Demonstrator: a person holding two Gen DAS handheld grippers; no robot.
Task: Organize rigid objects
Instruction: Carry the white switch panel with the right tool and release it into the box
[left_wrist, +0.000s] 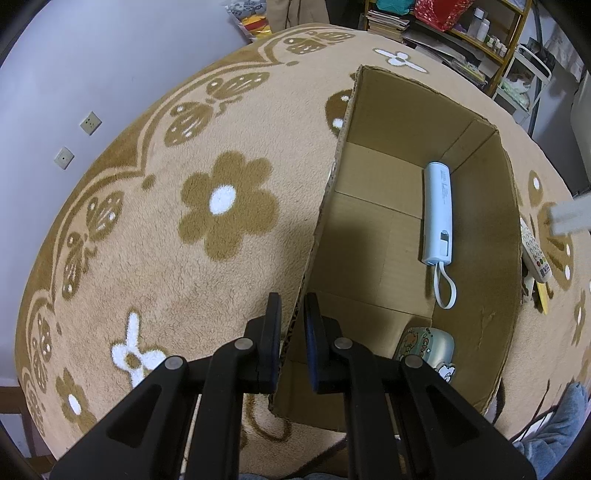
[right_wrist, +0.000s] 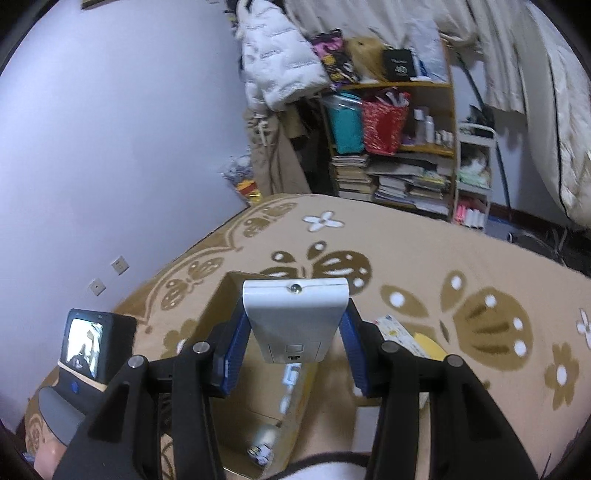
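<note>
My left gripper pinched the cardboard box wall, my right gripper clamped a white remote above the flowered blanket; its label was unreadable.

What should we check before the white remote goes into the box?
1. Right claw has the white remote between its blue pads: ok.
2. Left claw is pinching the cardboard box wall to steady it: ok.
3. Bare floor left inside the box: ok, the middle is free.
4. White power bank and mug already in the box sit to one side: ok.
5. Remote is above the box opening: cannot tell, the picture is blurry there.
6. Other remote still outside on the blanket: not ok, still to pack.
</note>
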